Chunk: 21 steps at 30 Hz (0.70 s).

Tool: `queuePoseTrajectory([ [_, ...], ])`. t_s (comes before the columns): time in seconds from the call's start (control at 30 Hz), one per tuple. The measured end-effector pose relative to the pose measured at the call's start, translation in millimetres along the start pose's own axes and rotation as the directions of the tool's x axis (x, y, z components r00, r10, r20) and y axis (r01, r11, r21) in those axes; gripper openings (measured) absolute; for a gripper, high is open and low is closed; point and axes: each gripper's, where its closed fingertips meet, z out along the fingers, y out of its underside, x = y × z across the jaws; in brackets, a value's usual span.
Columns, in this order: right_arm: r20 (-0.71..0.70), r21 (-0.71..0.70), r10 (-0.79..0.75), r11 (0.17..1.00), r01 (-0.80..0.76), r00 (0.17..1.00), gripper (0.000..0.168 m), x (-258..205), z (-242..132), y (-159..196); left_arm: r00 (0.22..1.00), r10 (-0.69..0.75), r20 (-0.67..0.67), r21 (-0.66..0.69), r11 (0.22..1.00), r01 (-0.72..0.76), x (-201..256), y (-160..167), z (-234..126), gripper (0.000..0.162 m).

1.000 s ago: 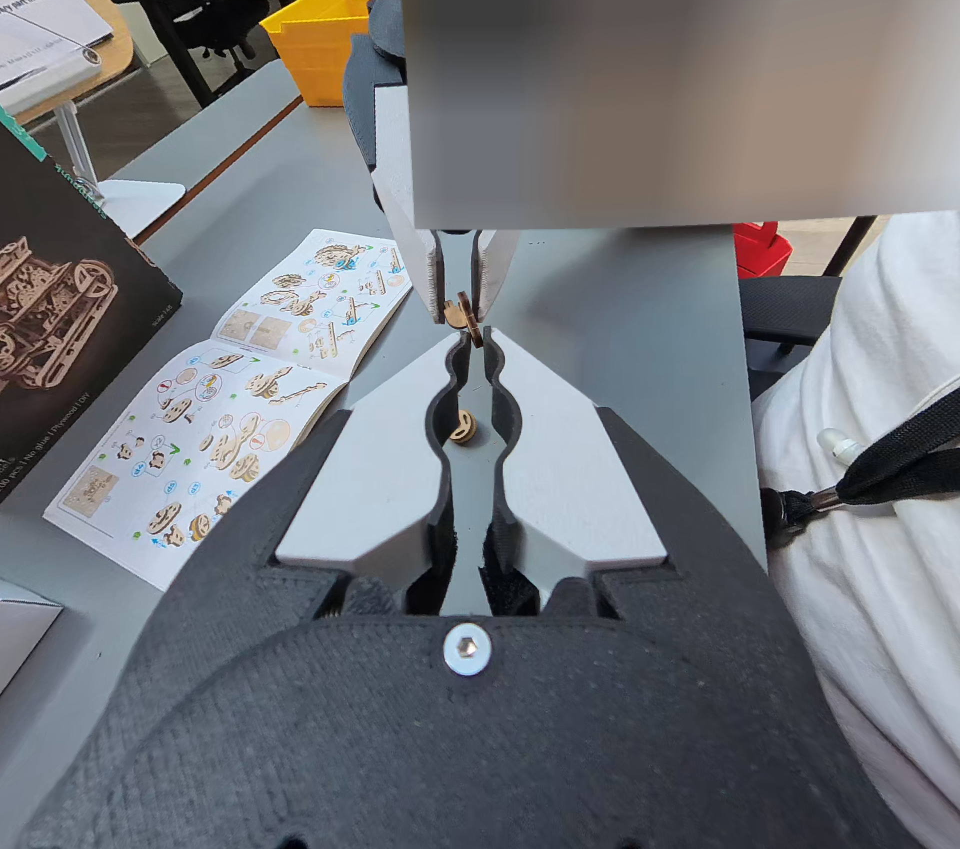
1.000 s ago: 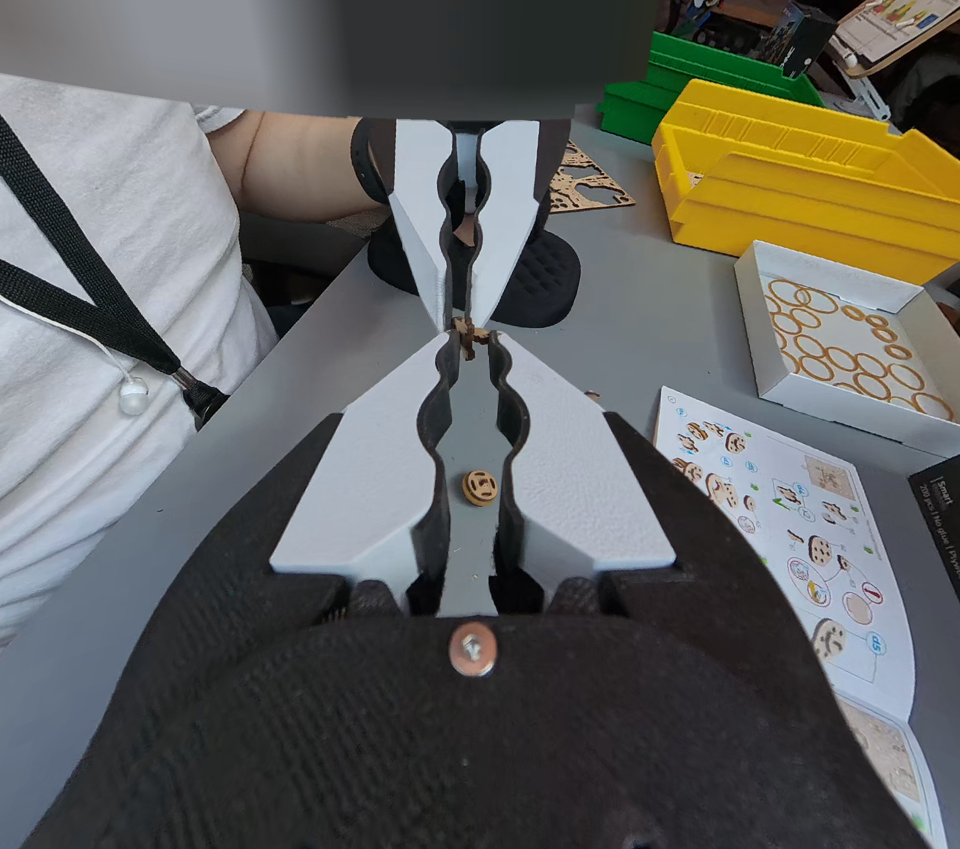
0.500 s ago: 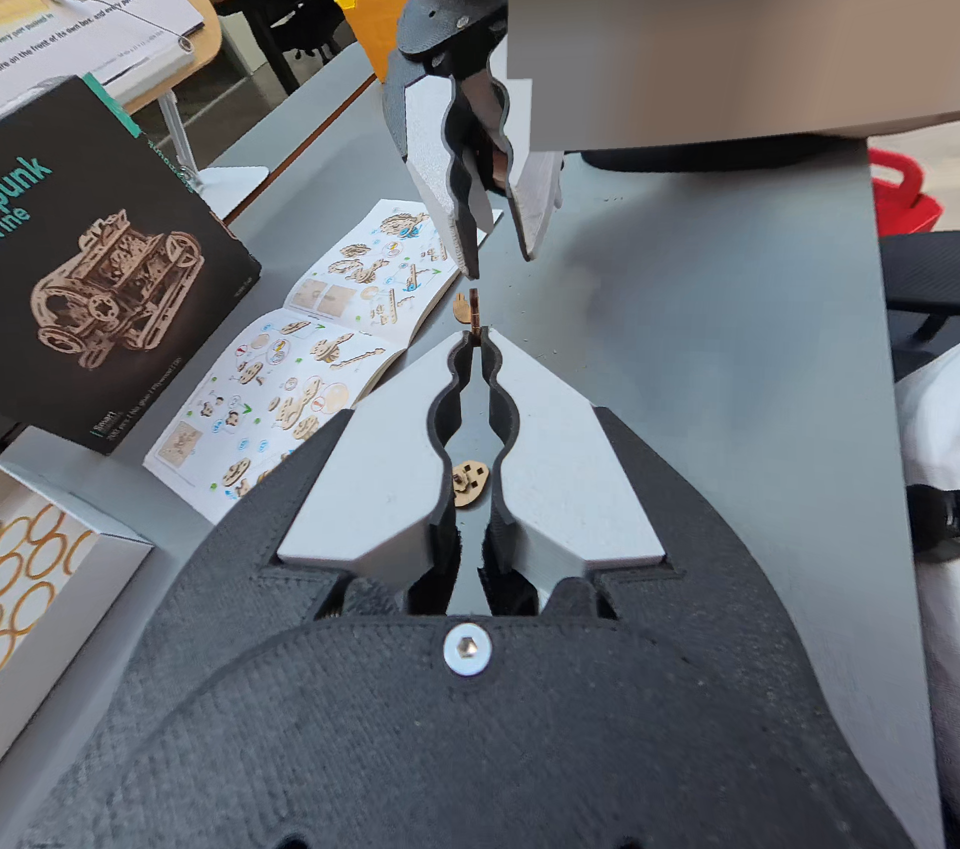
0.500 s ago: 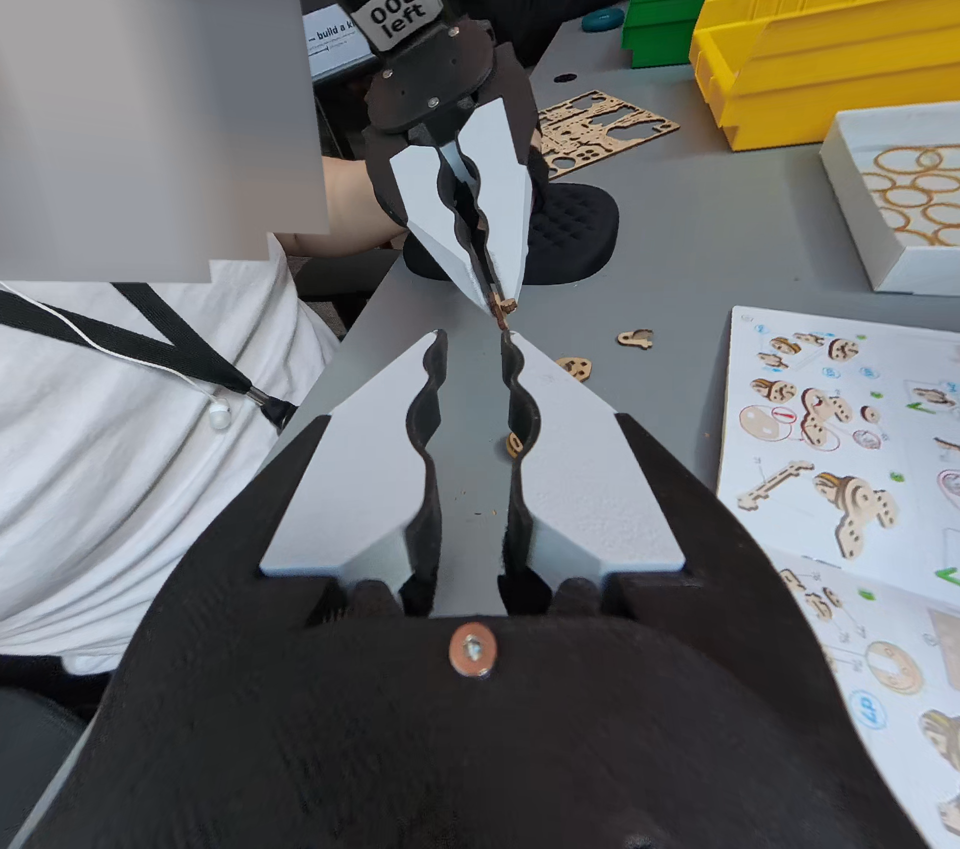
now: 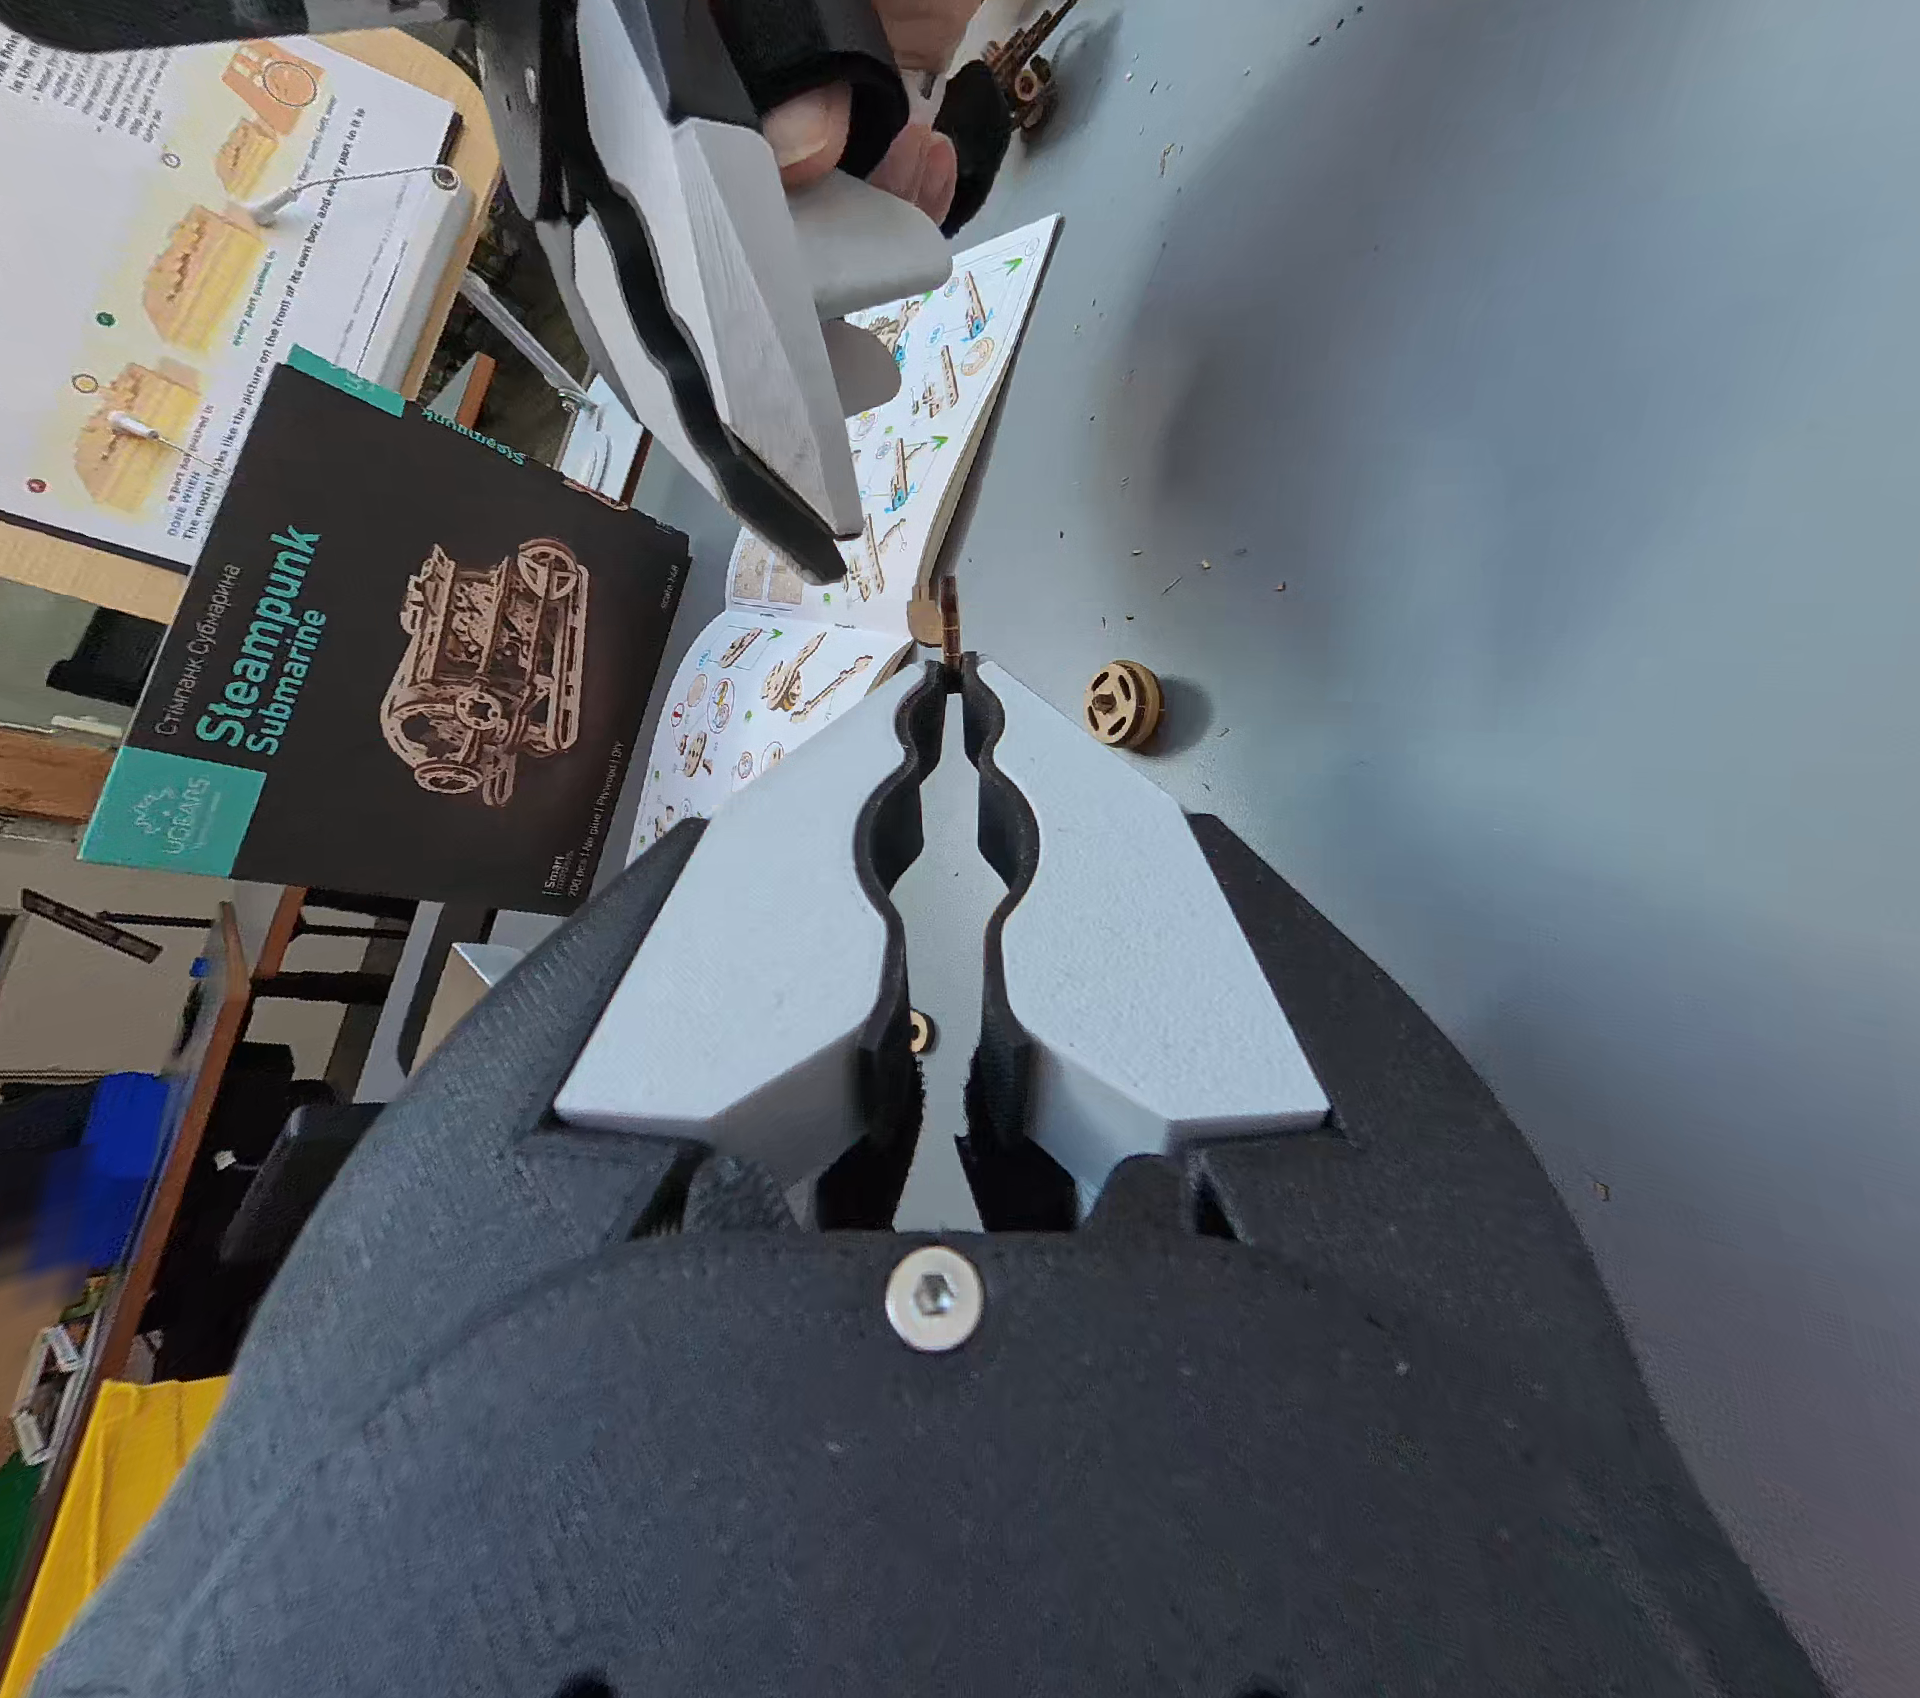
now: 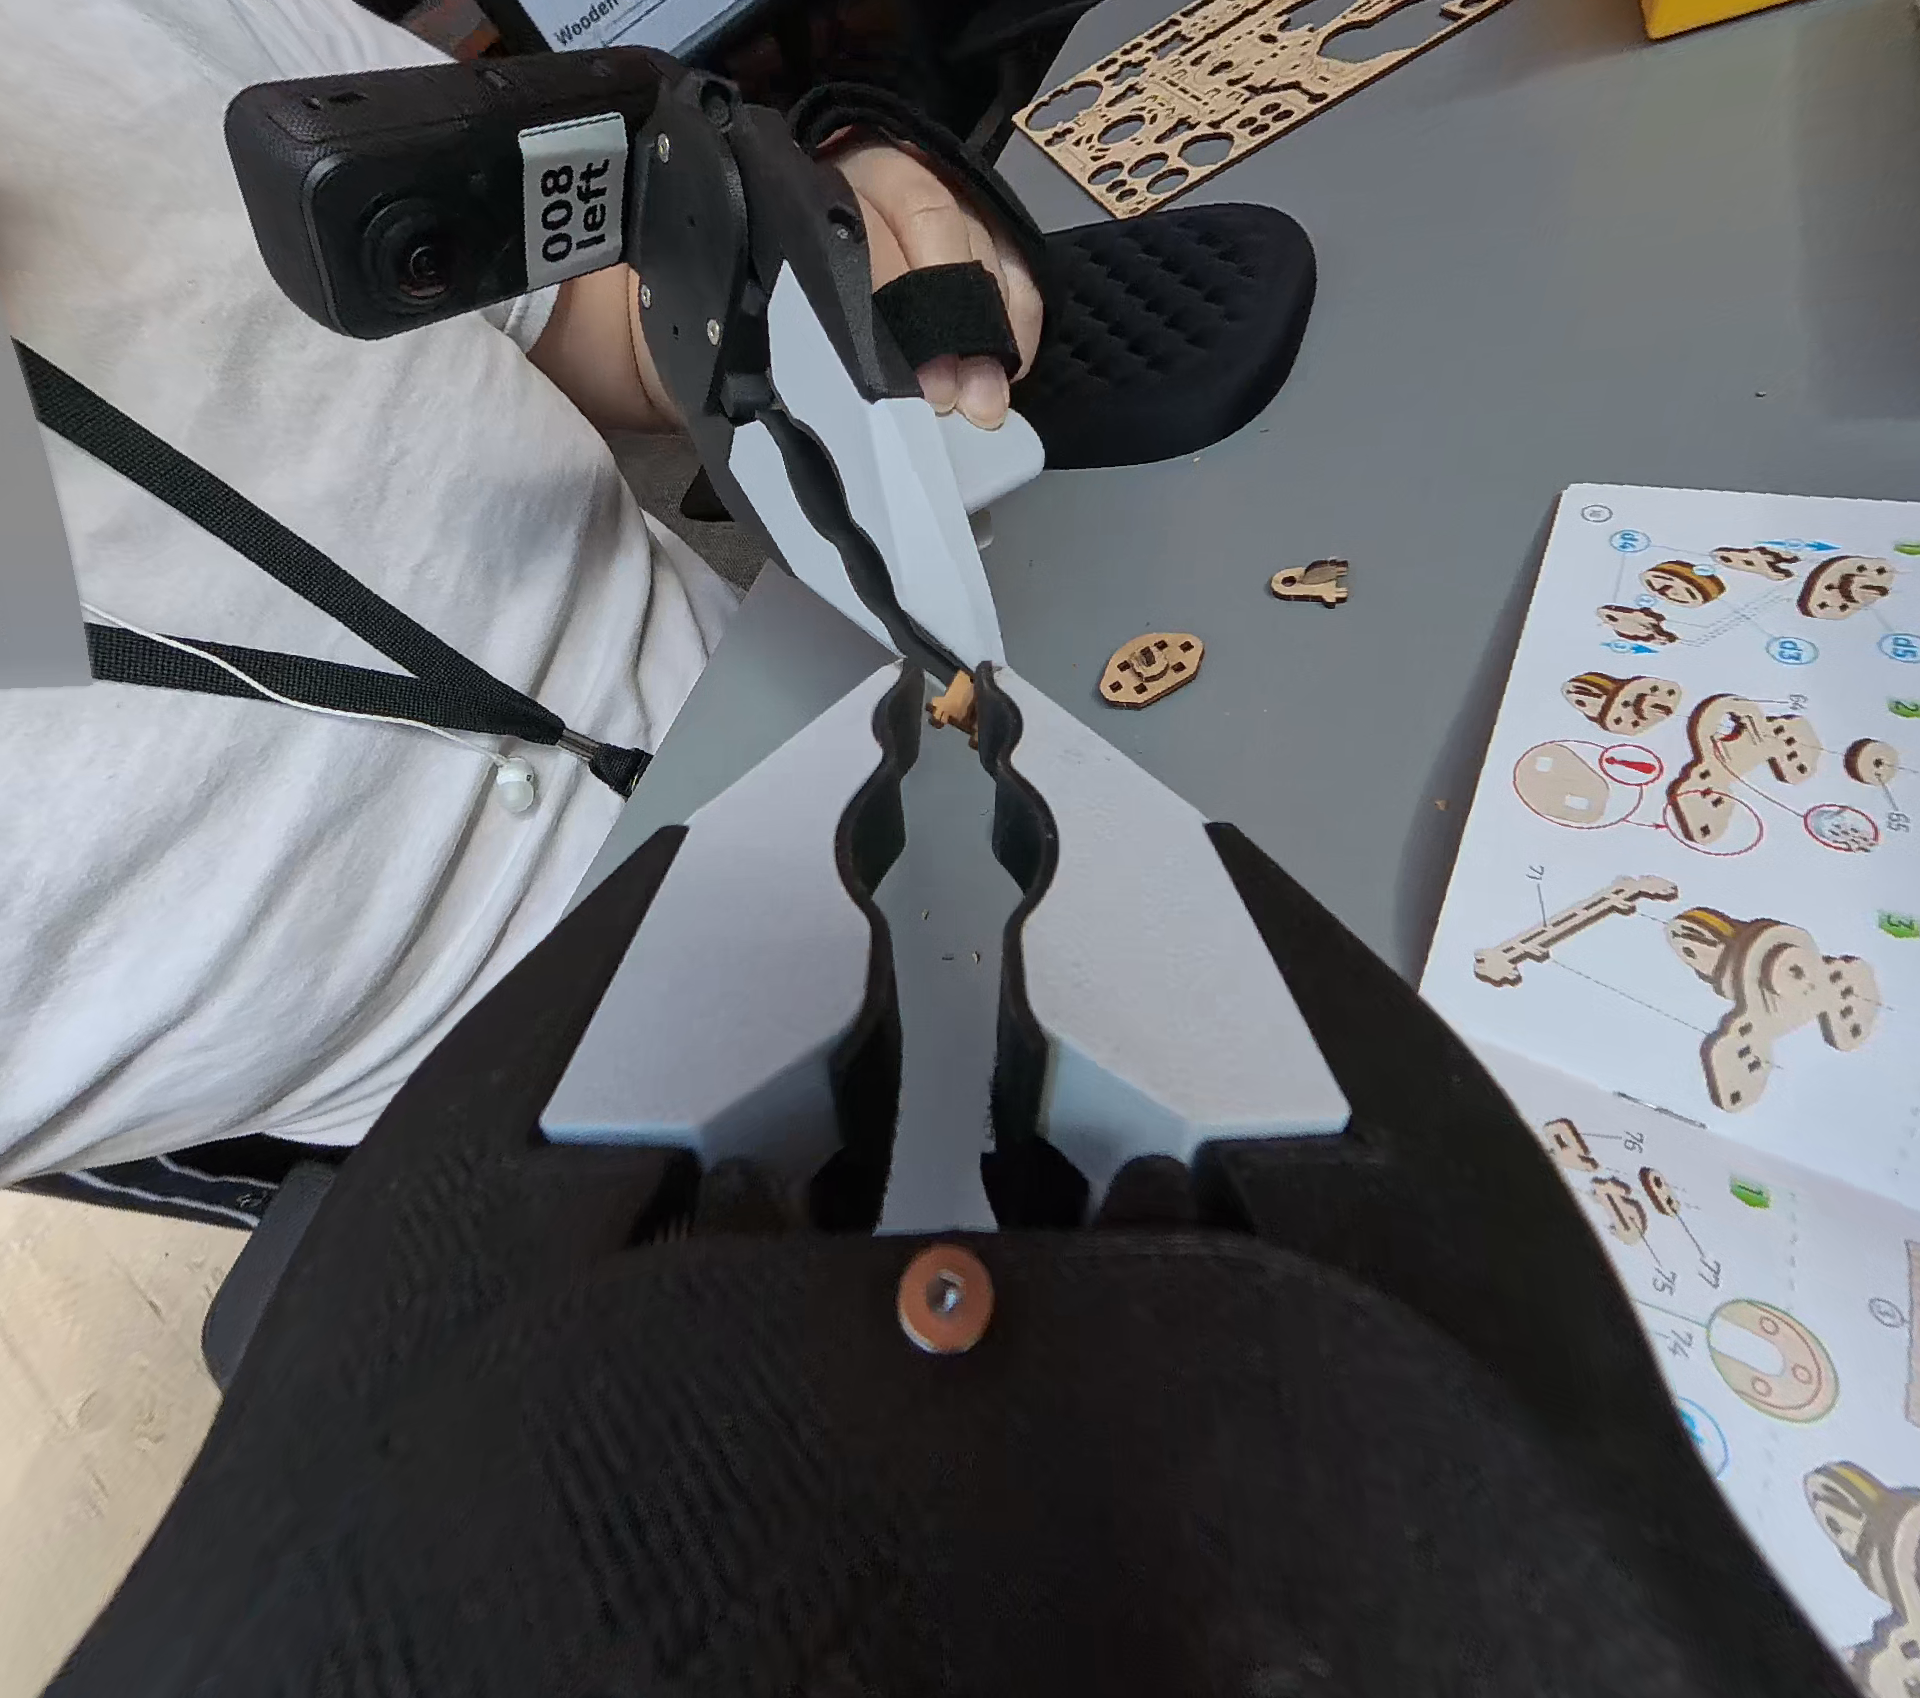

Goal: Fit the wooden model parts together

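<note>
Right now we have our left gripper (image 5: 948, 680) pinched tight on a small wooden piece (image 5: 935, 612), which stands out past the fingertips edge-on above the grey table (image 5: 1507, 505). Seen from the right wrist, that same part (image 6: 956, 698) sits at 12 o'clock, just inside the tips of our right gripper (image 6: 951, 692), whose jaws stand slightly apart around it; we cannot tell whether they touch the wood. From the left wrist, the right gripper's tips end just short of the piece at about 10 o'clock, apart from it.

On the table, a round wooden wheel (image 5: 1122, 703) lies at 2 o'clock of the left fingertips. In the right wrist view an oval slotted plate (image 6: 1150, 668) rests at 1 o'clock, with a small hooked part (image 6: 1311, 582) beyond it. An open instruction booklet (image 6: 1714, 817) lies at 3 o'clock, a punched-out plywood sheet (image 6: 1262, 64) farther off at 1 o'clock, and the black kit box (image 5: 395, 640) stands at 9 o'clock in the left view.
</note>
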Motion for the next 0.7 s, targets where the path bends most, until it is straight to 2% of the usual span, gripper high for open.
queuePoseTrajectory([
  [0.13, -0.003, -0.091, -0.034, 0.995, 0.034, 0.999, 0.010, 3.1, 8.9, 7.6, 0.996, 0.090, 0.022, -0.051, 0.995, -0.089, 2.6, 2.7, 6.8, 0.001],
  [0.27, -0.035, -0.136, 0.010, 0.991, -0.015, 0.999, 0.009, 8.7, 8.7, 22.2, 0.993, 0.119, 0.024, -0.067, 0.991, -0.117, 4.1, 3.1, 9.6, 0.001],
  [0.47, -0.047, -0.155, 0.030, 0.987, -0.037, 0.998, 0.004, 10.3, 9.5, 28.8, 0.984, 0.178, 0.021, -0.087, 0.981, -0.175, 6.9, 3.6, 13.7, 0.001],
  [0.6, -0.053, -0.182, 0.040, 0.982, -0.049, 0.998, 0.003, 10.5, 11.7, 33.8, 0.985, 0.172, -0.006, -0.083, 0.982, -0.172, 10.9, 4.4, 13.4, 0.001],
  [0.7, -0.080, -0.199, 0.003, 0.980, -0.019, 0.997, 0.002, 12.8, 12.0, 36.7, 0.996, 0.078, -0.045, -0.081, 0.993, -0.082, 14.5, 6.8, 14.4, 0.009],
])
